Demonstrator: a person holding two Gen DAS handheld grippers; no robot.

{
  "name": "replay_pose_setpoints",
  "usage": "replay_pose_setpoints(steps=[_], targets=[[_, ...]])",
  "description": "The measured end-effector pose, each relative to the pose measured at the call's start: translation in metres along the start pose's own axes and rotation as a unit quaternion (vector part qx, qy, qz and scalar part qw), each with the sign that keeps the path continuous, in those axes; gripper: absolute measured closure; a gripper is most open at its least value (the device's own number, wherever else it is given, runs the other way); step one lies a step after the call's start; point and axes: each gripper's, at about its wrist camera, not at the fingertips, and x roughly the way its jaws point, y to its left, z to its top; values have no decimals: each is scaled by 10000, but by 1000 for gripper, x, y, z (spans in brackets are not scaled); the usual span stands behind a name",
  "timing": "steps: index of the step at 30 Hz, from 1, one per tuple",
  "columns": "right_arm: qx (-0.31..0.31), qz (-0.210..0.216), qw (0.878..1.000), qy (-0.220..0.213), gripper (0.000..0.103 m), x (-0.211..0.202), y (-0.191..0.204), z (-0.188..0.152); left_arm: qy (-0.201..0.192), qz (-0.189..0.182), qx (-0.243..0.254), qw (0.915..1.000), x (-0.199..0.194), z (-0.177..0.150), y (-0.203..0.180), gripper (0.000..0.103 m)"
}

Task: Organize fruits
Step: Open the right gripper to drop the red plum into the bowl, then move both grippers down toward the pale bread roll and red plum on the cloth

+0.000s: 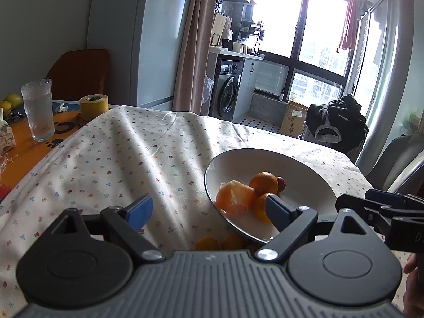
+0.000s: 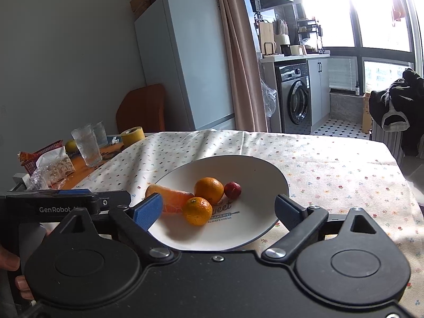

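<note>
Overhead, both hand-held grippers, left [image 1: 209, 212] and right [image 2: 218, 209], gape empty above the plate [image 2: 265, 169] rim.

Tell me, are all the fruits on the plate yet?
Mostly done: the white plate holds two oranges, a small red fruit and a partly peeled orange piece. Nothing is in hand; the left gripper and the right gripper are both open and empty. Left: two orange fruits lie on the tablecloth by the plate's near edge.

Two tangerines [image 2: 209, 191], a red fruit [image 2: 232, 189] and peeled citrus [image 2: 169, 198] share the white plate [image 2: 265, 175].
</note>
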Motion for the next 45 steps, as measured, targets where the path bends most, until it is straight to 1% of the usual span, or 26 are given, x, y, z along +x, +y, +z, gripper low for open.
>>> replay_pose_setpoints(steps=[2, 6, 8, 13, 19, 25, 28, 34, 40, 41, 45], targets=[[24, -2, 10000, -50, 6, -4, 1, -1, 9, -25, -100, 9999, -5, -2, 3, 12], [162, 5, 9999, -22, 4, -11, -1, -2, 26, 22, -223, 9997, -13, -5, 9, 11], [186, -8, 9998, -44, 0, -15, -1, -4, 59, 10, -306, 9995, -16, -5, 14, 6], [276, 13, 9995, -129, 0, -25, -2, -6, -53, 44, -315, 9995, -27, -5, 17, 0], [298, -16, 9995, -127, 0, -35, 1, -8, -68, -148, -287, 9995, -39, -8, 19, 0], [311, -87, 9994, -77, 0, -45, 0, -12, 6, -330, -197, 9993, -45, -14, 15, 0], [313, -113, 9994, -43, 0, -49, -1, -13, 41, -260, -95, 9996, -46, -18, 10, 0], [380, -78, 9992, -62, 0, -55, -6, -17, 40, -389, 48, 9992, -48, -23, 2, 0], [420, -58, 9991, -68, 0, -57, -11, -22, 98, -608, 143, 9980, -48, -30, -7, 1], [427, -52, 9991, -62, 0, -57, -12, -23, 111, -635, 161, 9978, -47, -32, -9, 3], [443, -75, 9990, -45, 0, -56, -16, -27, 123, -683, 159, 9975, -42, -34, -12, 3]])
